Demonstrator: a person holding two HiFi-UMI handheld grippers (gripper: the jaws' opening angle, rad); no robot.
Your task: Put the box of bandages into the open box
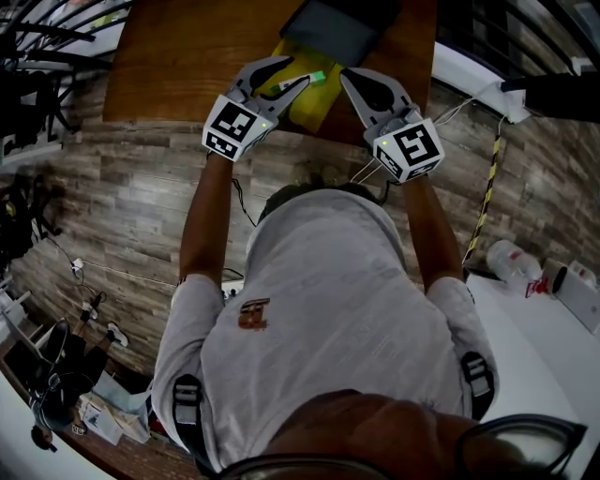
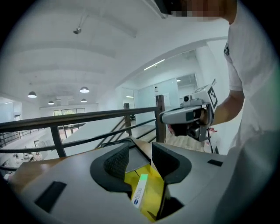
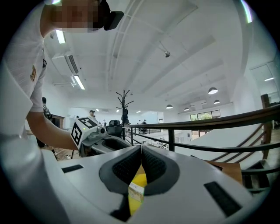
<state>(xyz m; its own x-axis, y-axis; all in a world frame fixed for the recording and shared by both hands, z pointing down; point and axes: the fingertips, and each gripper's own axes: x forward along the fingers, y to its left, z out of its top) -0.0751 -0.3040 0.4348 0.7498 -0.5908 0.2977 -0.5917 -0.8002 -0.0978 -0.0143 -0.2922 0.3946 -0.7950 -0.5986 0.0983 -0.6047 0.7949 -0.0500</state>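
Observation:
On the brown table (image 1: 178, 56) stands a yellow open box (image 1: 317, 105). A slim white bandage box (image 1: 306, 82) with a green end lies at its top. My left gripper (image 1: 298, 73) hovers over it with its jaws wide apart. In the left gripper view the bandage box (image 2: 139, 190) lies below the gap of the left gripper (image 2: 140, 154), on the yellow box (image 2: 154, 196), and neither pad touches it. My right gripper (image 1: 348, 77) is shut at the box's right edge. In the right gripper view its tips (image 3: 141, 151) meet above the yellow box (image 3: 139, 178); whether they pinch the box edge I cannot tell.
A dark grey flat thing (image 1: 337, 28) lies just behind the yellow box. A black railing (image 2: 87, 118) runs beyond the table. The floor below is wood plank with cables (image 1: 112, 274). A white table (image 1: 553, 309) with bottles stands at the right.

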